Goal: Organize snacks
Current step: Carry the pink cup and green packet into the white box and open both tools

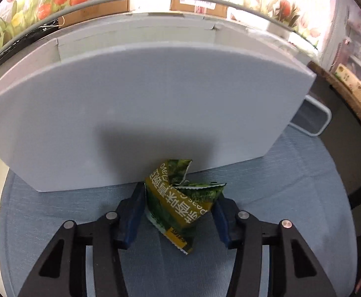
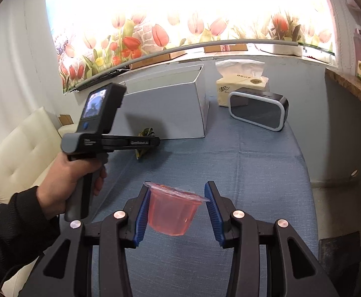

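Your left gripper (image 1: 179,209) has the snack bag (image 1: 180,204) between its fingers, right in front of the box (image 1: 143,113) on the table (image 2: 254,173). Your right gripper (image 2: 175,212) has the jelly cup (image 2: 174,210) between its fingers. The clock (image 2: 257,110) sits right of the box. The tissue pack (image 2: 240,84) is behind the clock.
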Demonstrator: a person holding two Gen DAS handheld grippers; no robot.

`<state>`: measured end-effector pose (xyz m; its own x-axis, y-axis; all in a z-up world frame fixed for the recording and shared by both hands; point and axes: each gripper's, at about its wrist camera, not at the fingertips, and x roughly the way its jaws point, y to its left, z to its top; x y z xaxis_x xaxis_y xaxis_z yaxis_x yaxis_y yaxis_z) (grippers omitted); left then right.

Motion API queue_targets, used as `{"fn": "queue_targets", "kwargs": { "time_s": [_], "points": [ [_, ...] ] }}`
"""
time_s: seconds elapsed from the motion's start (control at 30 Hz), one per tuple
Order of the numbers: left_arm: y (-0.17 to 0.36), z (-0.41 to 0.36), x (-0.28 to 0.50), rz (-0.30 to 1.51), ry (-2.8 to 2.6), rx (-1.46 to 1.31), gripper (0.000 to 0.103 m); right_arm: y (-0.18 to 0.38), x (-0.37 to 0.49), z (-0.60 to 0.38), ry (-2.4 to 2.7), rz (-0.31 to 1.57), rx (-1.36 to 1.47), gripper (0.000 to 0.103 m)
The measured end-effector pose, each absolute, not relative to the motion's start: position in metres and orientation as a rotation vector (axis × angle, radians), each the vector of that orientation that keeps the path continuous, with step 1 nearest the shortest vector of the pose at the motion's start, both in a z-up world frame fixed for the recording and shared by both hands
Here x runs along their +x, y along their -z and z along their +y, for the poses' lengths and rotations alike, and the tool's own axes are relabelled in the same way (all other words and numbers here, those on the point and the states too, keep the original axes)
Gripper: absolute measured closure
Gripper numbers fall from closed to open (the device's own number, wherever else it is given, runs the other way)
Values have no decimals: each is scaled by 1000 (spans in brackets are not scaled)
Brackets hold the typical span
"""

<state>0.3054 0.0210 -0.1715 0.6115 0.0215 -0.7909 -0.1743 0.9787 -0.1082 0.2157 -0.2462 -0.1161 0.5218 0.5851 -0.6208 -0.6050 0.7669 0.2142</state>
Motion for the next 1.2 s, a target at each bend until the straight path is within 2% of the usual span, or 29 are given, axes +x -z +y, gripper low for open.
{"fn": "queue_targets", "kwargs": {
  "time_s": [0.2, 0.5, 0.8, 0.93, 1.13, 1.17, 1.2],
  "points": [
    [146, 24, 276, 852, -30, -230, 48, 115, 211, -240, -734, 736, -26, 56],
    [65, 44, 221, 703, 15, -234, 48, 94, 216, -210, -782, 691, -51, 56],
    [9, 106, 275, 639, 16, -289, 48, 34, 301, -140, -814, 615, -58, 56],
    [11, 126, 310, 676, 28, -316, 48, 24, 357, -99, -806, 639, -79, 56],
    [31, 138, 344, 742, 4, -282, 47, 40, 416, -60, -782, 702, -119, 56],
    [35, 139, 347, 750, 3, -275, 46, 44, 422, -56, -770, 710, -132, 56],
    [39, 140, 350, 764, -4, -271, 40, 49, 428, -55, -766, 720, -135, 56]
  ]
}}
